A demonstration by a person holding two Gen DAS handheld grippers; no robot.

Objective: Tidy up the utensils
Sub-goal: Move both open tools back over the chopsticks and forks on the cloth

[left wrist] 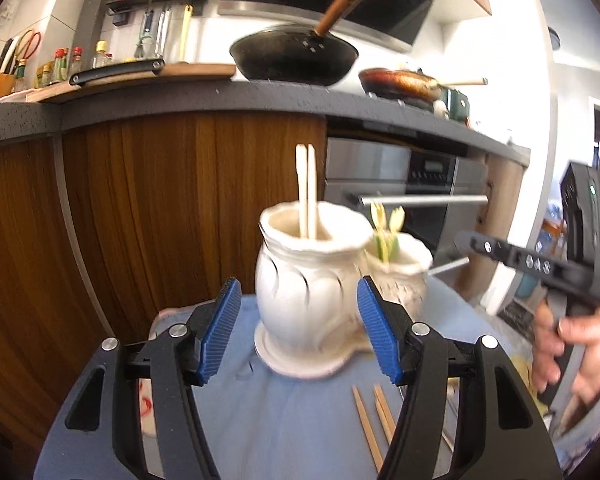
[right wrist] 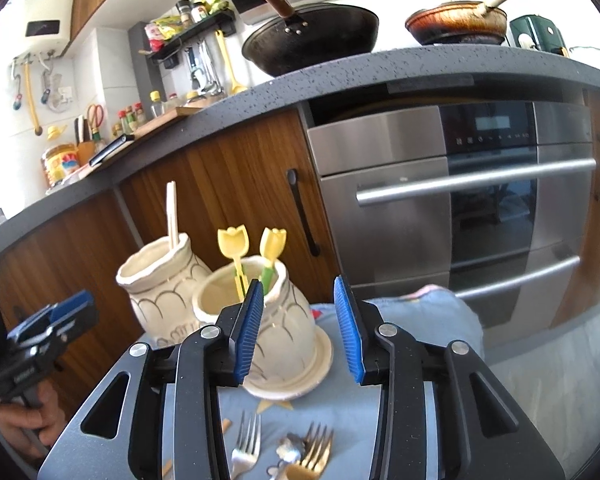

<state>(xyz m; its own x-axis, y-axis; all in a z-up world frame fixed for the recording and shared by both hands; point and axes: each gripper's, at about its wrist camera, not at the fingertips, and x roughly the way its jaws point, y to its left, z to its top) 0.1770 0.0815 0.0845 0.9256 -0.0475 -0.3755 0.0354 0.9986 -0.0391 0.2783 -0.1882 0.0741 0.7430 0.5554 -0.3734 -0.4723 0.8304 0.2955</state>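
Note:
Two white ceramic jars stand on a blue cloth (left wrist: 292, 412). The left jar (left wrist: 304, 292) holds two pale chopsticks (left wrist: 306, 188). In the right jar (right wrist: 288, 324) stand two utensils with yellow tulip handles (right wrist: 252, 244). My left gripper (left wrist: 298, 286) is open just in front of the left jar, nothing between its pads. My right gripper (right wrist: 299, 282) is open too; its left finger overlaps the tulip jar's rim, and the pads press on nothing. Loose brown chopsticks (left wrist: 370, 420) lie on the cloth near me. A silver fork (right wrist: 246, 440), a gold fork (right wrist: 316, 448) and a spoon (right wrist: 290, 446) lie below the right gripper.
Behind the jars run wooden cabinet doors (left wrist: 160, 208) and a steel oven (right wrist: 480, 200) under a dark speckled counter (right wrist: 380, 68). A black wok (left wrist: 296, 56) and a brown pan (right wrist: 456, 24) sit on it. A hand (left wrist: 568, 344) holds the other gripper at the right.

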